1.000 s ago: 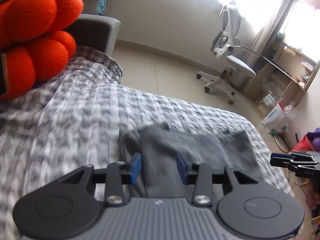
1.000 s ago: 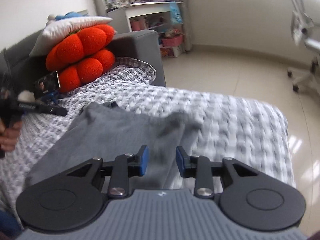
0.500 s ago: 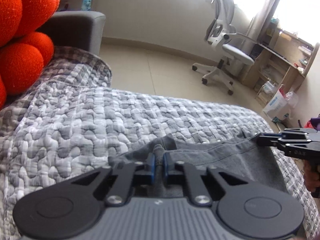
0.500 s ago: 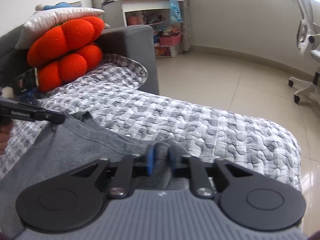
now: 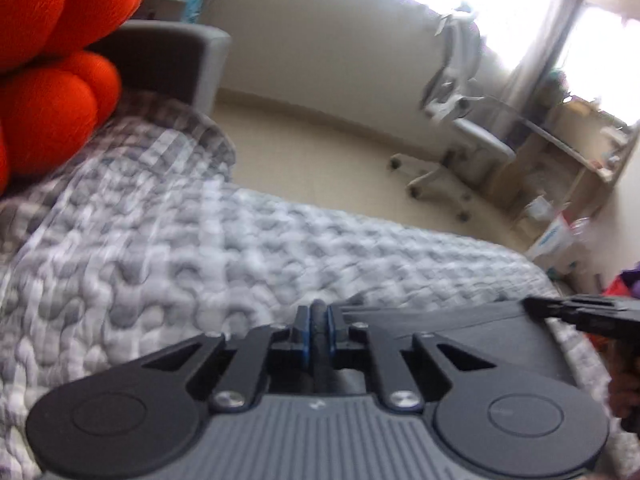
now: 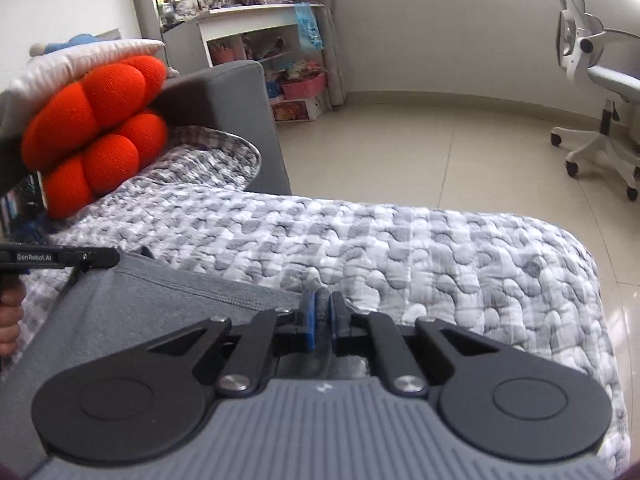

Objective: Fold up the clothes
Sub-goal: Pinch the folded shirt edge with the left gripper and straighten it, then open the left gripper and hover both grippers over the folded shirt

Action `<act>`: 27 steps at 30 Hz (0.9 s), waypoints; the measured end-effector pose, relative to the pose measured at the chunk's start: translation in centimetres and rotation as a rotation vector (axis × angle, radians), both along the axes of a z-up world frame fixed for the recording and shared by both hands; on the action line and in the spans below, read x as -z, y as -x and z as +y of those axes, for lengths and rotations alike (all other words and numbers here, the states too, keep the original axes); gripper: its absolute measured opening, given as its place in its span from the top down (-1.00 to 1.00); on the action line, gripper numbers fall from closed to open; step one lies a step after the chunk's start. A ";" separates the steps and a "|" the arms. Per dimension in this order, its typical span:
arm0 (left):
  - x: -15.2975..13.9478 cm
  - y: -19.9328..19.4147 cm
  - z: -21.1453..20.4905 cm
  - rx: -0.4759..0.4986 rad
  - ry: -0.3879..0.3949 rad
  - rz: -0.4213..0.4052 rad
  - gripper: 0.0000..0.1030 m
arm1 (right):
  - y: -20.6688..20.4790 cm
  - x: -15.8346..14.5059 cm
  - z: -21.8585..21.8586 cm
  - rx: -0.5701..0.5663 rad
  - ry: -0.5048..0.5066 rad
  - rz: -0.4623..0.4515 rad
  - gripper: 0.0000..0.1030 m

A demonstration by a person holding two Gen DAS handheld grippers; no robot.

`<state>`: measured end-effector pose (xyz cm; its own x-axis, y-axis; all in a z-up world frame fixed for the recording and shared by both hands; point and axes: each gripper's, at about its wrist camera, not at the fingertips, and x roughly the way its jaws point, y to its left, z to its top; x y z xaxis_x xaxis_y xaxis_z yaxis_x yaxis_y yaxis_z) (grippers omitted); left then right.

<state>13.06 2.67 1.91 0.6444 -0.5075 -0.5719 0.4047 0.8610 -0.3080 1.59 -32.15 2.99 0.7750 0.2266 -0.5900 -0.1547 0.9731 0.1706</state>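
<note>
Across the quilted grey-and-white bedspread (image 6: 420, 248) lay the grey garment (image 6: 132, 304), spread at the near edge of the bed, and I had both tools down on its far hem. My left gripper (image 5: 319, 322) pointed forward and somewhat down toward the bed, its blue pads (image 5: 305, 330) pinching a raised ridge of the cloth; the jaws were just beginning to ease apart, though the fabric was visibly pressed between them. My right gripper (image 6: 320, 312) sat at a similar downward slant, its jaws drawn nearly together on a bunched fold of the same hem. From the right wrist view I saw the left tool's black fingers reaching in level from the left, with the person's hand (image 6: 10, 320) wrapped below it. An orange bobbled cushion (image 6: 96, 132) leaned against the grey sofa arm (image 6: 236, 120) beyond the bed, and a white office chair (image 6: 600, 100) stood on the tiled floor (image 6: 420, 152).
</note>
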 end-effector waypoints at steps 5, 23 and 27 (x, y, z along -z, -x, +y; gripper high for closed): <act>-1.4 1.3 0.4 -0.053 -0.026 -0.059 0.36 | 1.0 -0.6 0.7 0.051 0.047 -0.029 0.65; -4.6 16.9 0.7 0.032 -0.100 -0.095 0.22 | 15.1 -3.3 4.7 -0.271 0.000 0.025 0.10; -4.4 17.3 -2.6 0.107 -0.132 -0.111 0.21 | 14.7 -2.8 8.3 -0.344 0.019 -0.014 0.15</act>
